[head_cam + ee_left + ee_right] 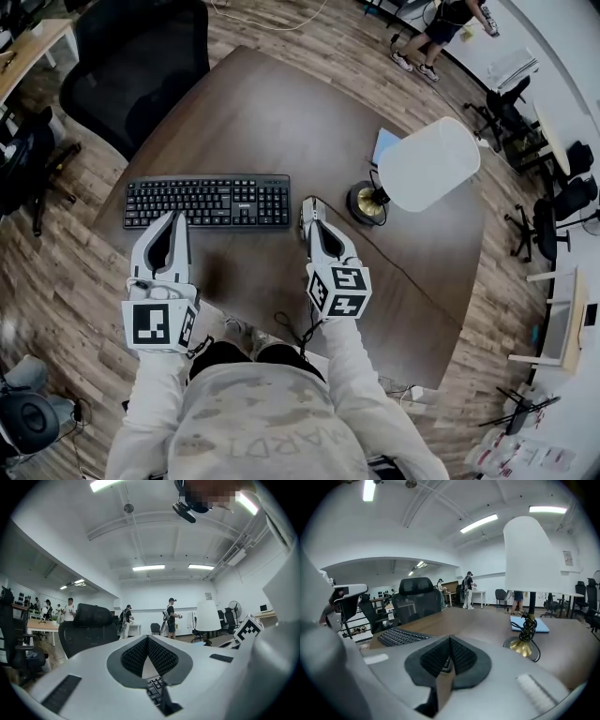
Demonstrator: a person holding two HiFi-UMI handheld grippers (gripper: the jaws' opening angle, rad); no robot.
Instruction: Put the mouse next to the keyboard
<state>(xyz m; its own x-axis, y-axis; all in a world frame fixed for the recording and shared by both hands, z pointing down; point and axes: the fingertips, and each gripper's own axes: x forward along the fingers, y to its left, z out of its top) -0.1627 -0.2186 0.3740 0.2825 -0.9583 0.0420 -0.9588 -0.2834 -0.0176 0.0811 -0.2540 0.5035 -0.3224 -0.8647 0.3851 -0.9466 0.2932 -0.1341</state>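
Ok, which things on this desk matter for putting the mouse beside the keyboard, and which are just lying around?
Job: keyboard, right gripper; mouse itself not clearly visible.
Lying about: lamp, blue pad, office chair.

Keyboard (207, 202): black, full-size, flat on the brown tabletop, left of frame centre in the head view, long edge running left-right.

Mouse (307, 206): small, dark, just off the keyboard's right end at mid-frame. Mostly hidden, shape unclear. Its black cable (375, 251) trails toward the lower right.
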